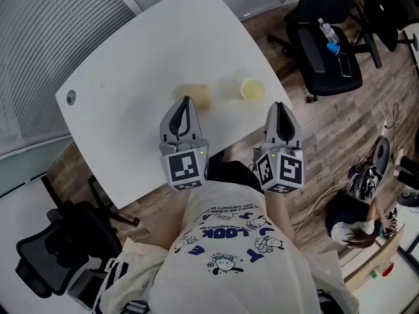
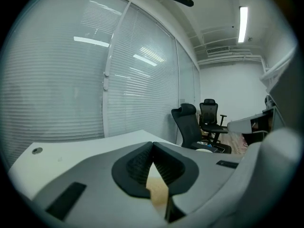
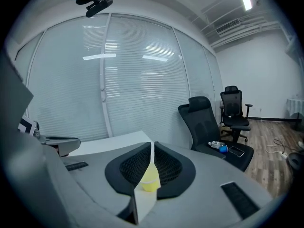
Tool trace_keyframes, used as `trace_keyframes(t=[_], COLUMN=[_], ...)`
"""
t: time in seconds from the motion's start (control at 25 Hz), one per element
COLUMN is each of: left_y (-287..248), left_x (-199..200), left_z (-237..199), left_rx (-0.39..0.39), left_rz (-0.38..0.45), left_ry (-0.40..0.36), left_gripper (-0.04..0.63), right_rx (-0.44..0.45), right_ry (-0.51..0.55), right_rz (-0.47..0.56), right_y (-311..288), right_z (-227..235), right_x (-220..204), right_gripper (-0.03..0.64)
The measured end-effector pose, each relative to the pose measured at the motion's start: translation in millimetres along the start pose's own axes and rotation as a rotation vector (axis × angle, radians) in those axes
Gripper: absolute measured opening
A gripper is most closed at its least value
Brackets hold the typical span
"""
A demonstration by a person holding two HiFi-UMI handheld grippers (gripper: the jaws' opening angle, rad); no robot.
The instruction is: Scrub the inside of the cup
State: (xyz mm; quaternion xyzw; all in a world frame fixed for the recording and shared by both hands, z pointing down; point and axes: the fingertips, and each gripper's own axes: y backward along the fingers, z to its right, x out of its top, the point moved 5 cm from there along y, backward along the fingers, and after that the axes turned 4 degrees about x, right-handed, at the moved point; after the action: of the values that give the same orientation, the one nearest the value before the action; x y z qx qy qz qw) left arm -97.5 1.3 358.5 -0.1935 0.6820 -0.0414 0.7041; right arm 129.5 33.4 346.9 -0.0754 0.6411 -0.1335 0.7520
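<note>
A small yellow cup [image 1: 253, 89] stands upright near the right edge of the white table [image 1: 144, 57]. To its left lies a tan sponge [image 1: 197, 95]. My left gripper [image 1: 186, 101] is shut and empty, its tips just short of the sponge. My right gripper [image 1: 279, 105] is also shut and empty, a little nearer than the cup and to its right, at the table's edge. In the left gripper view the sponge [image 2: 157, 186] shows past the closed left gripper [image 2: 152, 144]. In the right gripper view the cup [image 3: 150, 179] shows beyond the closed right gripper [image 3: 152, 144].
A black office chair [image 1: 327, 51] carrying a water bottle [image 1: 329, 33] stands right of the table. Another black chair [image 1: 59, 254] sits at lower left. A person [image 1: 357, 231] and cables are on the wooden floor at lower right. Window blinds run along the left.
</note>
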Motion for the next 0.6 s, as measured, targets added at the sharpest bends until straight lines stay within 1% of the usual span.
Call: trace_keyframes(t=[0.16,0.4,0.6], left_y=[-10.0,-19.0,-17.7], left_x=[-7.3,-28.9,-40.0], left_z=[-13.8,-25.2,-29.3], left_rx=[-0.014,-0.050,-0.077], left_rz=[-0.023,-0.119,-0.163], left_ry=[-0.015,-0.029,-0.070], left_gripper=[0.028,0.029,0.057], right_rx=[-0.002,0.003,-0.004], right_ry=[0.009,0.016,0.029], right_rz=[-0.017,-0.050,-0.085], right_y=[-10.4,-19.3,-17.5], right_z=[-5.8,-12.7,-13.6], right_x=[-2.7,-10.8,-19.3], right_gripper=[0.008,0.011,0.015])
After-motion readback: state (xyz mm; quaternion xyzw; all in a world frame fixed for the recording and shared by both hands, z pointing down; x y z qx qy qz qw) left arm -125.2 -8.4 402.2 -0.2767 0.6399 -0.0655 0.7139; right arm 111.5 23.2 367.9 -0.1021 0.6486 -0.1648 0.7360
